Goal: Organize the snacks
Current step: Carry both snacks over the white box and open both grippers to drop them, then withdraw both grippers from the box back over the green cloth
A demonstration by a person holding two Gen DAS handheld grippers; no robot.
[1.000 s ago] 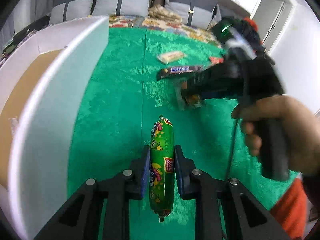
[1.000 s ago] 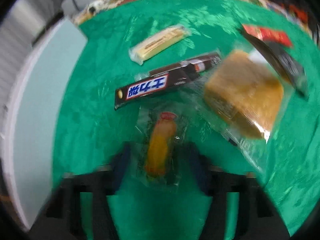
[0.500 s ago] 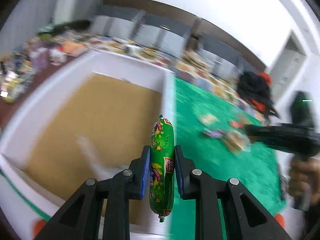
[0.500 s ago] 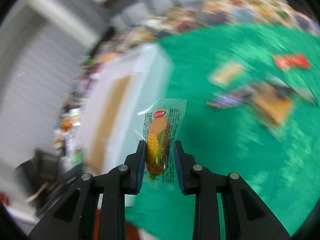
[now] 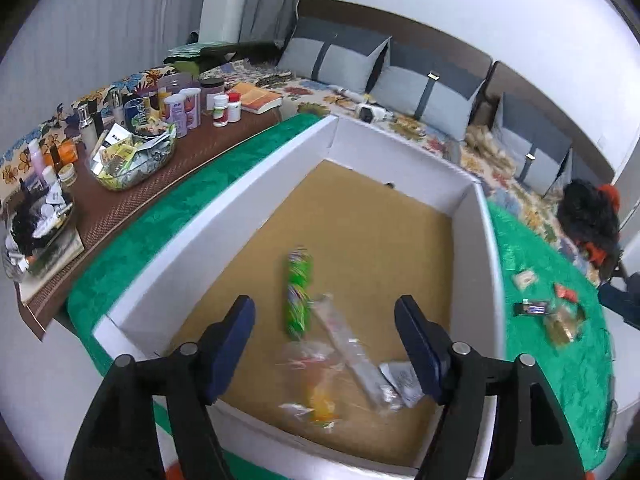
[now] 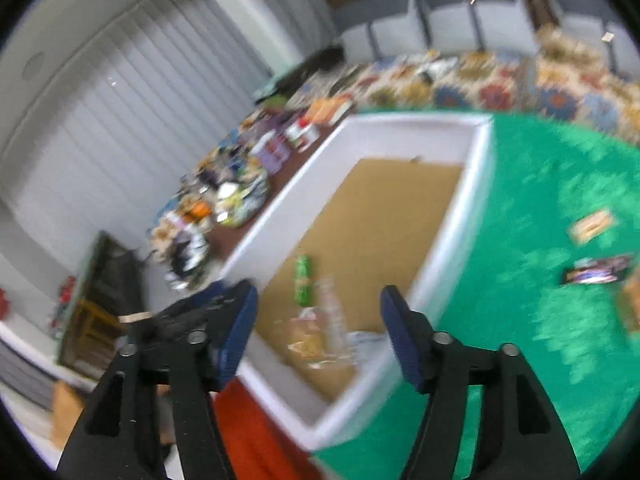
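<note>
Over the white box (image 5: 476, 240) your left gripper (image 5: 325, 344) and right gripper (image 6: 318, 328) both stand apart, jaws just opened, nothing between them. Inside on the brown floor lie the green sausage snack (image 5: 298, 296) and, nearer you, the corn snack packet (image 5: 316, 390), both blurred.

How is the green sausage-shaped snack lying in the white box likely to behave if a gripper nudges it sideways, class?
The green sausage snack looks round and tube-shaped, so it would probably roll across the flat brown floor of the white box. Its glossy wrapper suggests it may slip against smooth pads. It lies straight with no sag, so it is likely fairly firm, not floppy.
</note>
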